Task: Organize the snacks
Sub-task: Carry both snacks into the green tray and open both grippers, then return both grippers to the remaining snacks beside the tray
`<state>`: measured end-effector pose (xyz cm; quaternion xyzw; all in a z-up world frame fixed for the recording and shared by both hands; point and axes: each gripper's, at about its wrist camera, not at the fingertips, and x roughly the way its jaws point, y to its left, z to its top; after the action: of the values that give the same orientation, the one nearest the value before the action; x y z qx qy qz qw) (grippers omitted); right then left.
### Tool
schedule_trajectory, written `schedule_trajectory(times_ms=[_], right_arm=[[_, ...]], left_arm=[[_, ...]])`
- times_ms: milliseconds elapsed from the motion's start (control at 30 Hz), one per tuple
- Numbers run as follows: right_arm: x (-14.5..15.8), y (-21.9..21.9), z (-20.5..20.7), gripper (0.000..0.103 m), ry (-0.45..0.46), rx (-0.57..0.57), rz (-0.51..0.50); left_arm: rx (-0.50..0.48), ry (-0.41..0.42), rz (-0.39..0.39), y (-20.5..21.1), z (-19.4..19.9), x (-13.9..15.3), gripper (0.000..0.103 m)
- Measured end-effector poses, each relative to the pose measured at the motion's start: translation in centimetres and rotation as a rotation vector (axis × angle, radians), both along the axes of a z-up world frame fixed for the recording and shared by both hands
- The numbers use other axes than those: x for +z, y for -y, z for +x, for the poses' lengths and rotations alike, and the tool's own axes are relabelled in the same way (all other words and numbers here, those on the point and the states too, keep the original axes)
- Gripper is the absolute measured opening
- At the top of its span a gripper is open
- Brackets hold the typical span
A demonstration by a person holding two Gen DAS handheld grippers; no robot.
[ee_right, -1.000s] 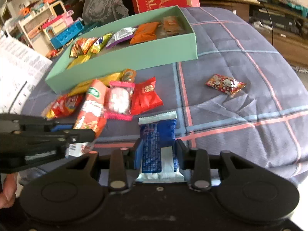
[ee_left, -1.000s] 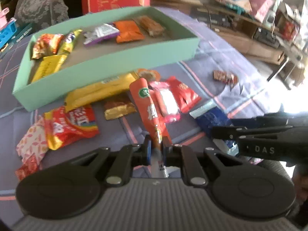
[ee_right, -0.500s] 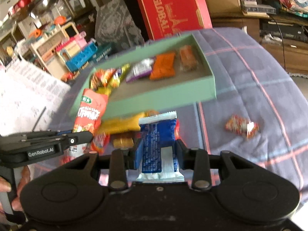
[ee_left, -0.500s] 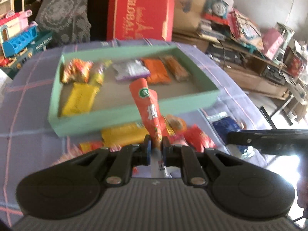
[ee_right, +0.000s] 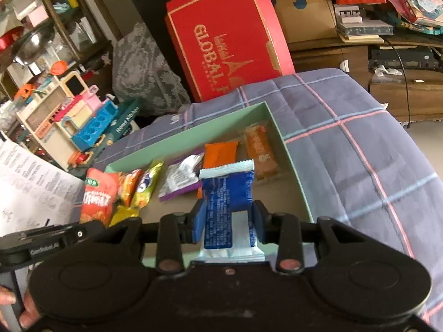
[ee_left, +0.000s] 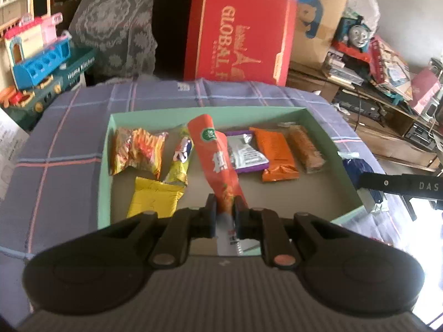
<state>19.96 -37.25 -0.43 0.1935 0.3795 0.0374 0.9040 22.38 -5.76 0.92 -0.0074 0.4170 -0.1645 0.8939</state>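
My left gripper (ee_left: 224,215) is shut on a long orange-red snack packet (ee_left: 214,163) and holds it over the middle of the mint-green tray (ee_left: 103,193). My right gripper (ee_right: 227,222) is shut on a blue snack packet (ee_right: 225,193) with white sealed ends, above the tray's (ee_right: 297,182) right part. The tray holds several packets: a crinkled orange-yellow one (ee_left: 138,152), a yellow one (ee_left: 153,200), a purple-silver one (ee_left: 246,156), an orange one (ee_left: 277,153) and a brown bar (ee_left: 306,149). The blue packet (ee_left: 357,166) shows at the right of the left wrist view.
The tray sits on a purple plaid cloth (ee_right: 346,138). A red gift box (ee_left: 238,44) stands behind the table. Toy sets (ee_left: 36,55) are at the left, cluttered shelves (ee_left: 382,63) at the right. White paper (ee_right: 25,188) lies at the left.
Both grippers have lifted their packets off the cloth and moved forward over the tray. The loose snacks on the cloth have dropped out of view.
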Motion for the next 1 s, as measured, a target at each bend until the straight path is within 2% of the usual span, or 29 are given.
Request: schedule_trajectory(times_ms=[133, 233, 267, 300, 333, 367, 400, 467, 767, 1000], right_arm=[[-1.4, -0.5, 2.6, 0.035, -0.028, 0.011, -0.017], [-2.5, -0.9, 4.3, 0.037, -0.043, 0.015, -0.033], [-2.6, -1.1, 4.7, 0.047, -0.041, 0.014, -0.043], [-2.8, -1.1, 4.9, 0.057, -0.037, 0.016, -0.052], [-2.7, -1.2, 4.6, 0.079, -0.031, 0.015, -0.054], [-2.6, -1.2, 4.6, 0.091, -0.02, 0.008, -0.053], [-2.5, -1.1, 4.3, 0.095, -0.001, 0.002, -0.052], [-2.0, -1.1, 3.8, 0.103, 0.019, 0.001, -0.056], [-1.2, -1.6, 1.9, 0.103, 0.03, 0.025, -0.063], [0.1, -1.9, -0.7, 0.103, 0.051, 0.036, -0.059]], left_arm=[[0.006, -0.04, 0.013, 0.1, 1.5, -1.9, 0.012], [0.007, -0.052, 0.034, 0.5, 2.1, -3.1, 0.019], [0.014, -0.045, 0.045, 0.7, 2.2, -3.3, 0.023], [0.018, -0.037, 0.054, 0.8, 2.1, -3.4, 0.048], [0.026, -0.025, 0.064, 1.0, 2.1, -3.3, 0.079], [0.042, -0.001, 0.08, 1.1, 1.9, -3.2, 0.091], [0.061, 0.032, 0.102, 1.3, 1.6, -3.0, 0.103], [0.068, 0.076, 0.141, 1.9, 1.0, -2.7, 0.103], [0.031, 0.07, 0.134, 2.4, -1.5, -2.1, 0.103], [0.058, 0.064, 0.137, 0.2, -4.2, -1.8, 0.103]])
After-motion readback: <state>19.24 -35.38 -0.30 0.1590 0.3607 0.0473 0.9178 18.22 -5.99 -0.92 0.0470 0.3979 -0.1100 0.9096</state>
